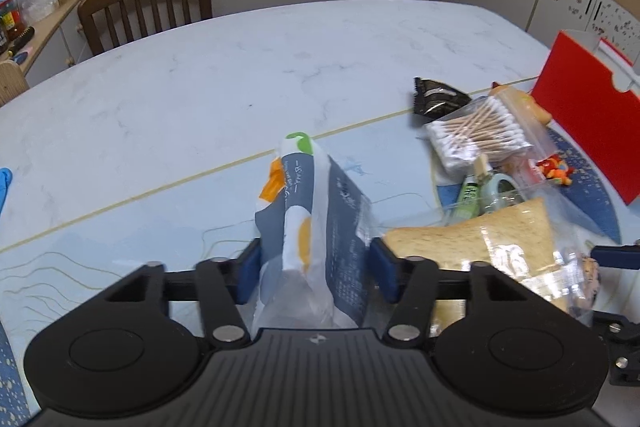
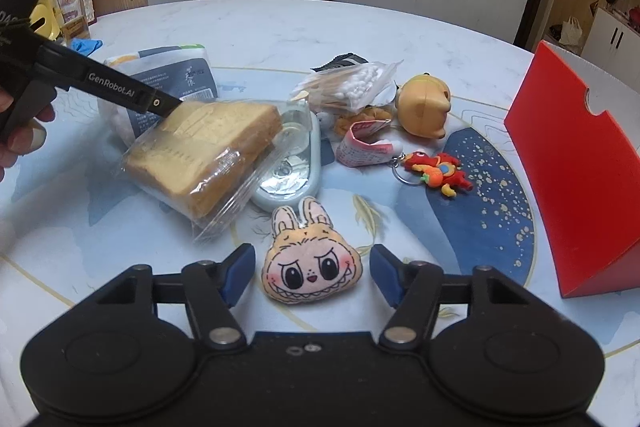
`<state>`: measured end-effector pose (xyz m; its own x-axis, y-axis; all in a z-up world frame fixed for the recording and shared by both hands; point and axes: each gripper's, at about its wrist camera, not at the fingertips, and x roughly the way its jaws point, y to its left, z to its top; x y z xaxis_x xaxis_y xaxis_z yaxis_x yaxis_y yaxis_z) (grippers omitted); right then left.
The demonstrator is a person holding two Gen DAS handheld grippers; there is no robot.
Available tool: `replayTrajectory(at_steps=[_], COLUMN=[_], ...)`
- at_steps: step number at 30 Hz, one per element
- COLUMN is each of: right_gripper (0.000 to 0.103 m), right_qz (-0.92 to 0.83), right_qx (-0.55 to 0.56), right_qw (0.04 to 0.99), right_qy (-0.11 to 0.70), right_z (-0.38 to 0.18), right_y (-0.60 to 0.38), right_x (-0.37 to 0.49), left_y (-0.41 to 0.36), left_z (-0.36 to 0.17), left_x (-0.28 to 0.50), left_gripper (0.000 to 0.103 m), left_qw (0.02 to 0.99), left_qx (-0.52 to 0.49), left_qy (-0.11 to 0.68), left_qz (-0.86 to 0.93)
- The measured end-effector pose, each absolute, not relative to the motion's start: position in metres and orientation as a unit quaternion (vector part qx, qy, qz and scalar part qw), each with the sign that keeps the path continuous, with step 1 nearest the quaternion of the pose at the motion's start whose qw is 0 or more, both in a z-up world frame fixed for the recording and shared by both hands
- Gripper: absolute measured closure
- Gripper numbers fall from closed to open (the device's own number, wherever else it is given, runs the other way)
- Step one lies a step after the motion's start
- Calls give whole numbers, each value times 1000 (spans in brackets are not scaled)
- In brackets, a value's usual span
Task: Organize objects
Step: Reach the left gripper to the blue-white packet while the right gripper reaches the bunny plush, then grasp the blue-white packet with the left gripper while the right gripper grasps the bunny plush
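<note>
My left gripper (image 1: 316, 267) has its fingers pressed against both sides of the grey-and-white packet (image 1: 320, 223), lifting its end off the table (image 1: 200, 87), while my right gripper (image 2: 312, 275) is unclenched, the plush face (image 2: 310, 263) lying between its fingers with gaps either side. Ahead of my right fingers, clear bags hold bread slices (image 2: 208, 155) and cotton swabs (image 2: 352, 83). Only the right view shows the plush face and yellow toy (image 2: 424, 107); both show the red box (image 2: 576, 171), whose contents I cannot see.
</note>
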<state>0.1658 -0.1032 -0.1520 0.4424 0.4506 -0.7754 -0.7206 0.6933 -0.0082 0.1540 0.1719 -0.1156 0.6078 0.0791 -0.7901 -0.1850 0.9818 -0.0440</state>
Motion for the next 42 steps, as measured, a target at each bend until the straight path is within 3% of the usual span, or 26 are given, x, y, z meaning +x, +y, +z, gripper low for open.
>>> replayTrajectory(at_steps=[3, 8, 24, 34, 38, 42], right_gripper=[50, 51, 52, 52, 52, 52], right_qz=[354, 352, 344, 327, 327, 327], right_qx=[-166, -161, -144, -141, -142, -141], right_qw=[831, 834, 838, 840, 841, 841], right_qy=[396, 394, 399, 409, 407, 408], right_z=[-151, -148, -139, -141, -142, -142], right_y=[-105, -109, -137, -153, -155, -156], right_x=[164, 162, 160, 160, 158, 158], left_y=[172, 169, 161, 131, 139, 149], left_z=[-109, -101, -82, -96, -99, -98], left_x=[149, 144, 125, 130, 125, 114], left_gripper=[67, 73, 76, 76, 70, 39], left_qw=[899, 901, 904, 904, 902, 906], left_qx=[-74, -77, -146, -111, -114, -128], left_qy=[426, 422, 400, 411, 413, 398], left_qz=[67, 60, 36, 42, 55, 60])
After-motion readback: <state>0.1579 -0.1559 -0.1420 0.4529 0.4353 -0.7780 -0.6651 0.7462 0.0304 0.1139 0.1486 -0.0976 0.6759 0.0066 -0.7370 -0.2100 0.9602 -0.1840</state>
